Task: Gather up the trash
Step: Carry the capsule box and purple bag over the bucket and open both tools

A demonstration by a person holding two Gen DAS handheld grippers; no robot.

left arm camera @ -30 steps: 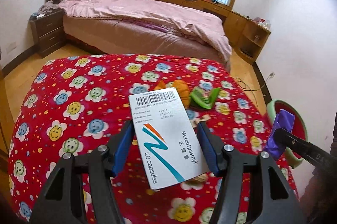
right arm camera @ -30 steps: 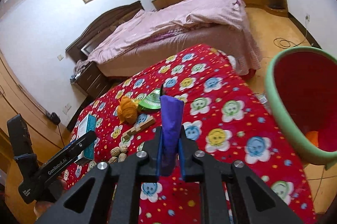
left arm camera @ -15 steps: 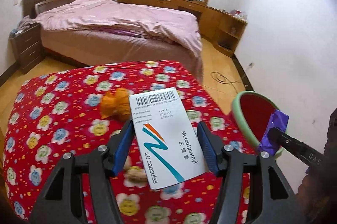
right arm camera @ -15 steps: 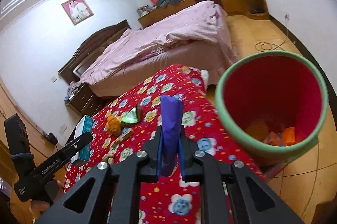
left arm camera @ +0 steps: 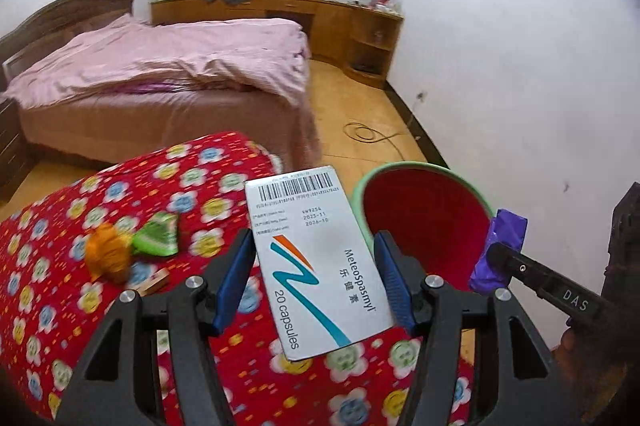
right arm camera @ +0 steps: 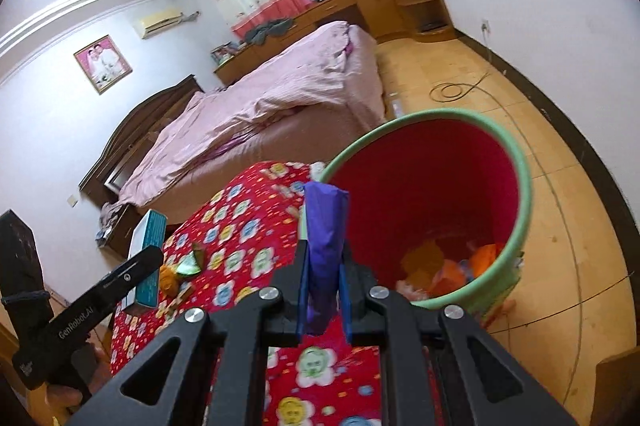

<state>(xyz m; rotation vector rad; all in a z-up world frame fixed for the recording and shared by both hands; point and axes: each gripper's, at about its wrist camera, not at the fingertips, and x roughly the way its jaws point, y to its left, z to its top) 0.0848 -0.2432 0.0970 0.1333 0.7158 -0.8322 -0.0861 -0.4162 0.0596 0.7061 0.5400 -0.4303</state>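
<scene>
**Two light scraps held over the bin's edge**

Cardboard, thin and hollow: the medicine box looks almost weightless, stiff across its flat faces but likely to dent if squeezed hard. The left gripper has its jaws closed on the box's long side edges, which seems the sound place to take it, and holds it above the right edge of the red flowered tabletop. The purple wrapper looks soft, crumpled and slippery; the right gripper pinches it flat between closed jaws at its lower half. Both pieces hang near the green rim of the bin, just beside the tabletop's edge. An orange scrap and a green wrapper lie on the cloth.
</scene>
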